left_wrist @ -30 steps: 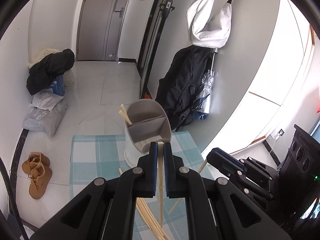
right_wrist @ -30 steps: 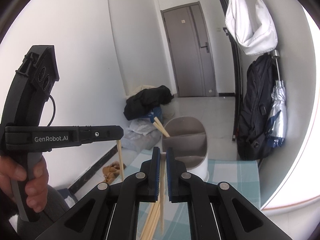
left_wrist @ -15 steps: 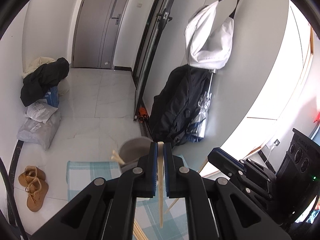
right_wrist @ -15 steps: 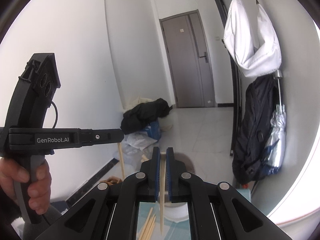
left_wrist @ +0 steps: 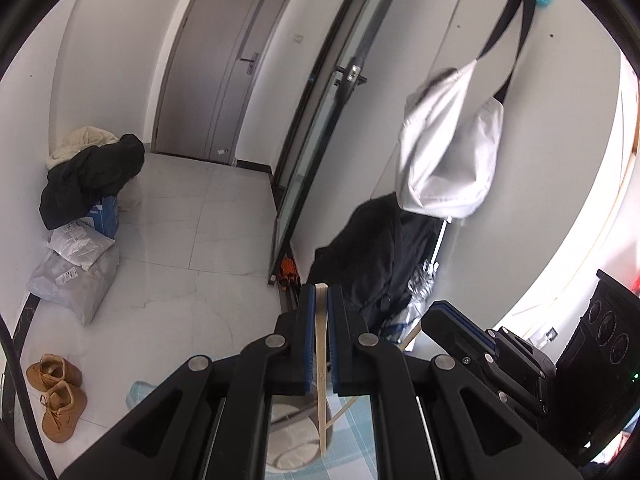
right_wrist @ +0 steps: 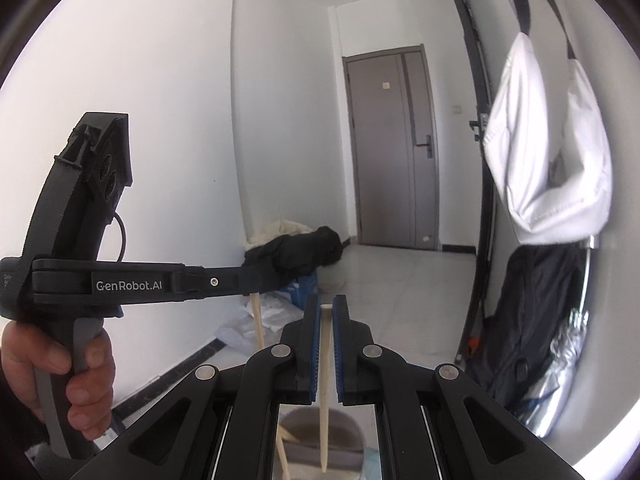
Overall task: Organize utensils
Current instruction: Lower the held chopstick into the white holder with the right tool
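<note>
My left gripper (left_wrist: 318, 292) is shut on a pale wooden chopstick (left_wrist: 321, 400) that hangs point-down between its blue pads. Its tip hangs over the grey utensil holder (left_wrist: 288, 444), which shows low between the fingers. My right gripper (right_wrist: 326, 304) is likewise shut on a second chopstick (right_wrist: 325, 400), held upright above the holder (right_wrist: 340, 436). Another chopstick (right_wrist: 282, 436) leans inside that holder. The right wrist view shows the left gripper (right_wrist: 248, 280) from the side, gripped by a person's hand (right_wrist: 60, 360). The right gripper (left_wrist: 460, 328) sits to the right in the left wrist view.
A teal checked cloth (left_wrist: 356, 432) lies under the holder. On the floor are tan boots (left_wrist: 56, 392), plastic bags (left_wrist: 76, 276) and a dark coat pile (left_wrist: 92, 176). A white bag (left_wrist: 448, 152) and a black backpack (left_wrist: 372, 256) hang on the right wall.
Both grippers have risen with their chopsticks still held. The holder has slid from mid-frame down to the bottom of both views, and the chopsticks lying on the cloth have dropped out of sight.
</note>
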`<state>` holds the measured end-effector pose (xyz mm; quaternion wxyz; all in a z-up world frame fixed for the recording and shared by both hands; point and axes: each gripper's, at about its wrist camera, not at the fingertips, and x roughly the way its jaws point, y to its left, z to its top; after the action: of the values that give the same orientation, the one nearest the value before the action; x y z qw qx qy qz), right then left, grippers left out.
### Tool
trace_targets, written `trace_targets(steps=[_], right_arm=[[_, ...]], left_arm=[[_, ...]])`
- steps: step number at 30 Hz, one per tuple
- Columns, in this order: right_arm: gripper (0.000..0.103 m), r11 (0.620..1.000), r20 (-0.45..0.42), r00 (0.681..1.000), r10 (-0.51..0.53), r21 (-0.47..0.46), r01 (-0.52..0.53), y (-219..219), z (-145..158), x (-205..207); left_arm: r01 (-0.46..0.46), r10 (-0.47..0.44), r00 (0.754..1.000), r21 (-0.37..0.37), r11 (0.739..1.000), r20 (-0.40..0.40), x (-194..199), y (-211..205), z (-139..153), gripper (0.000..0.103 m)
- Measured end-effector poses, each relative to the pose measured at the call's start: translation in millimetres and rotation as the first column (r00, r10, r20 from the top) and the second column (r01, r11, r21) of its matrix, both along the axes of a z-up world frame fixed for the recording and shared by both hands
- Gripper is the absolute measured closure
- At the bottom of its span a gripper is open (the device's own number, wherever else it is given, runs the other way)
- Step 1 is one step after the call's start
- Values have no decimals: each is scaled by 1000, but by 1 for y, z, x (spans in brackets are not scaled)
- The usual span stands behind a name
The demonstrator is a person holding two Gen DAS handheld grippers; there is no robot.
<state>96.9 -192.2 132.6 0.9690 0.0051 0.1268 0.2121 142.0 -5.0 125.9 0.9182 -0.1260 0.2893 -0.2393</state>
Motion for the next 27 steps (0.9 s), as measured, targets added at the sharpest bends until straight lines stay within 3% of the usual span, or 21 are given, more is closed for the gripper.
trace_targets(steps=[6,12,19,27], right_arm=[[98,999,15,1000,24,-32,-23,18,0,33],[98,997,-20,999,36,-64,-37,35,-21,56],[98,994,-48,998,52,-95,-56,40,-43,66],[98,989,-86,994,63,-128,-74,42,-59,70]], left_arm=[[-92,92,996,-27,995,18,19,16,-8,101],[-143,143,989,-14,990,33,34,20,-28,101],[-152,156,984,-54,987,82,26,25,-46,101],[-121,123,986,-22,992,116,19,20,-54,101]])
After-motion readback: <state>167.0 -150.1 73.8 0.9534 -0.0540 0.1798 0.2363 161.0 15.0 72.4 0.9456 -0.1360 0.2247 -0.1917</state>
